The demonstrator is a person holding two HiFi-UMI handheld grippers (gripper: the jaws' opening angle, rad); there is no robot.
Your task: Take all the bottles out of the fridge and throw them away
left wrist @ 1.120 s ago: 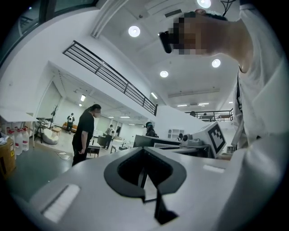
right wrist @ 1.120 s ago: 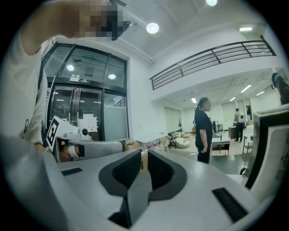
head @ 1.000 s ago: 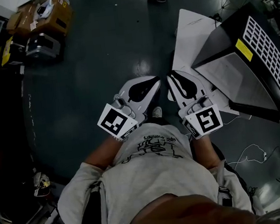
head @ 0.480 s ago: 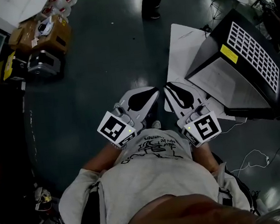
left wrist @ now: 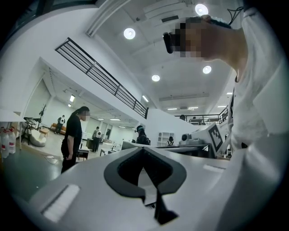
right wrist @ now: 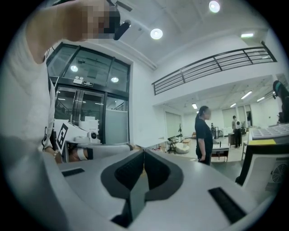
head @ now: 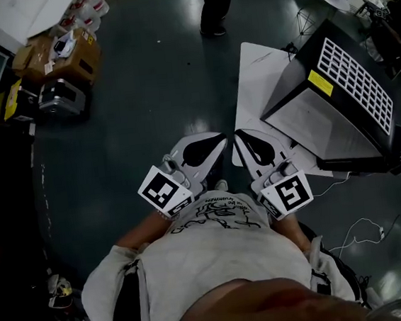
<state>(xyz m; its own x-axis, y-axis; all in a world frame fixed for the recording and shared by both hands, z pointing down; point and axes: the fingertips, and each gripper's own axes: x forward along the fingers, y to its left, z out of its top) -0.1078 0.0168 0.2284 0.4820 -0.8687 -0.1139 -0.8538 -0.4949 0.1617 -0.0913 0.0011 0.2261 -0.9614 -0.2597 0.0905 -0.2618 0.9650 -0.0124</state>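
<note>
- left gripper point(left wrist: 143, 150): jaws clenched, the two tips meeting in a point, nothing between them and nothing touched.
- its pads point(left wrist: 122, 169) are matt dark grey with a fine ribbed face. together they outline a spade-shaped hollow in the smooth white plastic body.
- right gripper point(right wrist: 143, 158): its jaws have just been closing and now stand tight together, empty, with only a thin seam between the pads point(right wrist: 122, 173).
- those pads are the same dark, ribbed rubbery material, set in a broad white shell with a dark slot on each side.
- from the head view both grippers are held close in front of the person's chest, side by side and just apart, pointing away from the body over the floor point(head: 143, 91), which is dark, glossy and reflects a ceiling light.
- each carries a white cube printed with a black square marker: left cube point(head: 165, 191), right cube point(head: 287, 195).
- black cabinet point(head: 337, 106): a boxy, hard-edged shape ahead and to the right of the right gripper, with a white grid panel and a yellow label. i cannot tell whether it is the fridge, and its inside is not shown.
- a flat white panel point(head: 259, 72) lies beside it.
- bottles point(head: 88, 4): pale ones with red on them, grouped on the floor at the far upper left by brown cardboard boxes point(head: 68, 52), well apart from both grippers.
- the person's t-shirt point(head: 217, 247) is soft light grey cloth with dark print.
</note>
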